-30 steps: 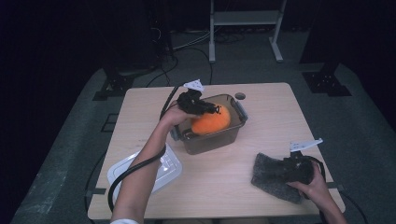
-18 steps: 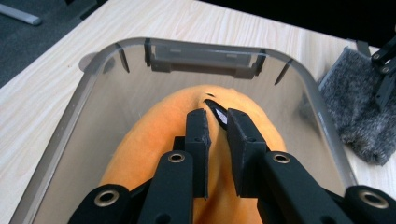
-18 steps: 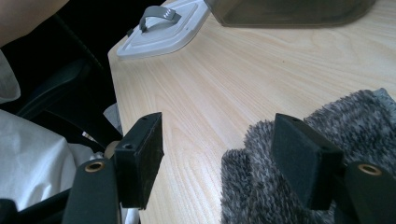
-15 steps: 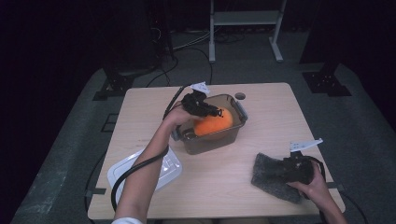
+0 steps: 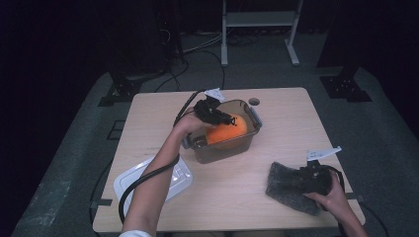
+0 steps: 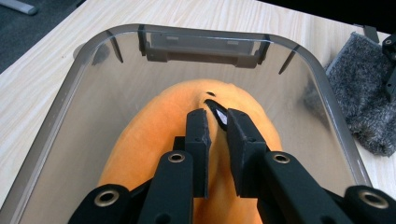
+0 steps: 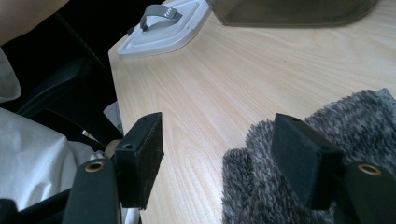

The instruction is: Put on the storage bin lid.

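A white lid (image 5: 153,180) with a grey handle is seen lying flat near the left front corner of the wooden table (image 5: 291,123), well apart from the work in hand. To its right, the left gripper (image 5: 228,120) is held over a clear brown-tinted container (image 5: 249,111), its jaws drawn nearly together and pinching a fold of the orange cloth (image 5: 225,134) that lies bundled inside. In the left gripper view, the two black jaws are shown pressed into the orange cloth (image 6: 149,140) at a raised crease, with the container's rim (image 6: 201,33) curving around it on all sides.

Compared with a second ago, the cloth is seen sitting lower and further inside the container, and the hand has been shifted slightly over the rim; the grip has not been loosened. By this reading, the cloth is judged to be nearly stowed, with release and the fitting of the lid yet to be done.

At the right front of the table, a grey fleecy cloth (image 5: 289,186) is lain flat, with the right gripper (image 5: 307,178) resting at its edge. In the right gripper view the jaws are shown standing wide apart, the grey fleecy cloth (image 7: 280,158) partly between them but not gripped.
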Tool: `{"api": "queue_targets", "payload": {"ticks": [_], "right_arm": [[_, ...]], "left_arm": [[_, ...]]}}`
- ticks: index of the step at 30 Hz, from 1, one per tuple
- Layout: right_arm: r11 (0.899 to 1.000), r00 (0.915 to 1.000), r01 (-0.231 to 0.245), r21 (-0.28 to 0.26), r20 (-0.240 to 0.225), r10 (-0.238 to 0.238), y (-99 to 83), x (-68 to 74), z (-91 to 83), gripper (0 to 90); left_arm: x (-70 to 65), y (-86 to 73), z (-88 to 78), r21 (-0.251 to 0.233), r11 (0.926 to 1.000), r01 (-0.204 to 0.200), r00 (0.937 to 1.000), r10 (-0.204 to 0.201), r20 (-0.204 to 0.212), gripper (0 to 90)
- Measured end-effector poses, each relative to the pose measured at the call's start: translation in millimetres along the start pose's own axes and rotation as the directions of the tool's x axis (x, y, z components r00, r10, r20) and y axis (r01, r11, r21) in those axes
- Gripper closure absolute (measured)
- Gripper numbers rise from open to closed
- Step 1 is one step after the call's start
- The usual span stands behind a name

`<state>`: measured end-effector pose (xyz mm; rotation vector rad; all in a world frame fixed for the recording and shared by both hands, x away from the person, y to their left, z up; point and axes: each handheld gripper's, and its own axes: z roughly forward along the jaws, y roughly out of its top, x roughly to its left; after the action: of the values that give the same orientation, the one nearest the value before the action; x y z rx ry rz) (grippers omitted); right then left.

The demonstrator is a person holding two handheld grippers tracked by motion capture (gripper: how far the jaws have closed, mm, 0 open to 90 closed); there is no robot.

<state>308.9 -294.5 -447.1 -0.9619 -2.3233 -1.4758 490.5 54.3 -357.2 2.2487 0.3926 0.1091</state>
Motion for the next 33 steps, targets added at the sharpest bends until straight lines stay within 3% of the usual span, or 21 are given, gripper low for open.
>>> {"api": "queue_targets", "payload": {"ticks": [13,15,20,33], "right_arm": [[1.0,1.0,0.0,-0.002,-0.001,0.0,-0.1,0.3,-0.7,33.2],[1.0,1.0,0.0,-0.003,-0.001,0.0,-0.2,0.3,-1.0,33.3],[1.0,1.0,-0.002,-0.004,-0.002,0.002,-0.3,0.6,-1.2,33.3],[1.0,1.0,0.001,0.001,0.002,-0.001,0.5,0.4,0.2,33.2]], "left_arm": [[-2.0,1.0,4.8,0.044,0.999,-0.013,0.9998,0.012,0.013,81.1],[-1.4,1.2,4.5,0.025,0.9997,-0.002,0.9998,0.001,0.022,85.2],[-1.5,5.1,-1.5,0.02,0.9997,-0.014,0.9999,0.014,0.0,81.1],[-9.9,5.4,-23.6,-0.037,0.9992,-0.016,0.9997,0.017,0.017,73.5]]}}
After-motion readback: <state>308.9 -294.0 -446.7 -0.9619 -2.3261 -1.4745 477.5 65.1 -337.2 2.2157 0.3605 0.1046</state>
